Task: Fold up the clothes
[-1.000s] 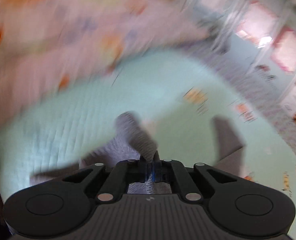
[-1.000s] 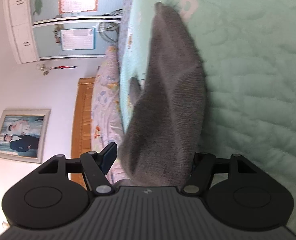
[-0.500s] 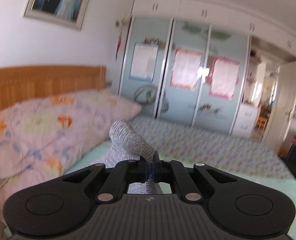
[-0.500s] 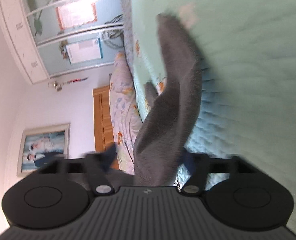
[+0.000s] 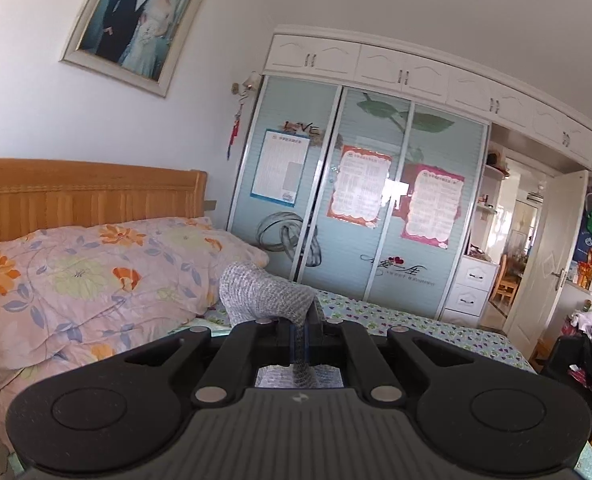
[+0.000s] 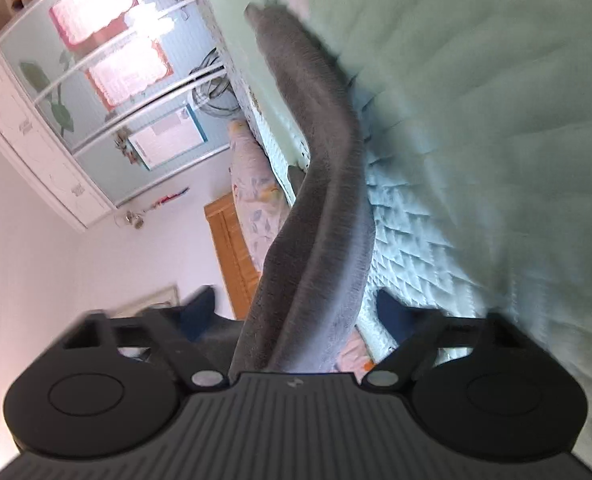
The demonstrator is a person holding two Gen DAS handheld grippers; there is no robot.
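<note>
A bed with a mint-green quilted cover (image 6: 476, 128) is filling the right wrist view from twelve o'clock round to four o'clock, tilted hard and blurred. In the left wrist view the same bed is showing only as a strip of patterned sheet (image 5: 436, 330) at about four o'clock, behind the gripper.

A sliding-door wardrobe (image 5: 356, 216) is standing at two o'clock in the left wrist view, with paper sheets stuck on its panels. A wooden headboard (image 5: 88, 196) is running along at nine o'clock, and a floral pillow (image 5: 96, 276) is lying below it at eight o'clock. A framed portrait (image 5: 136, 20) is hanging on the wall at eleven o'clock.

The grey knitted garment (image 6: 320, 208) is stretching as a long twisted band from the right gripper (image 6: 296, 316) at six o'clock up toward twelve o'clock, its far end reaching the bed cover. That gripper's blue-padded fingers (image 6: 392, 312) are standing wide apart on either side of the cloth, so it is spread and not pinching.

The left gripper (image 5: 302, 336) is clamping tight on a fold of the same garment (image 5: 264, 296), which is bulging up just above the fingers at the view's centre.
</note>
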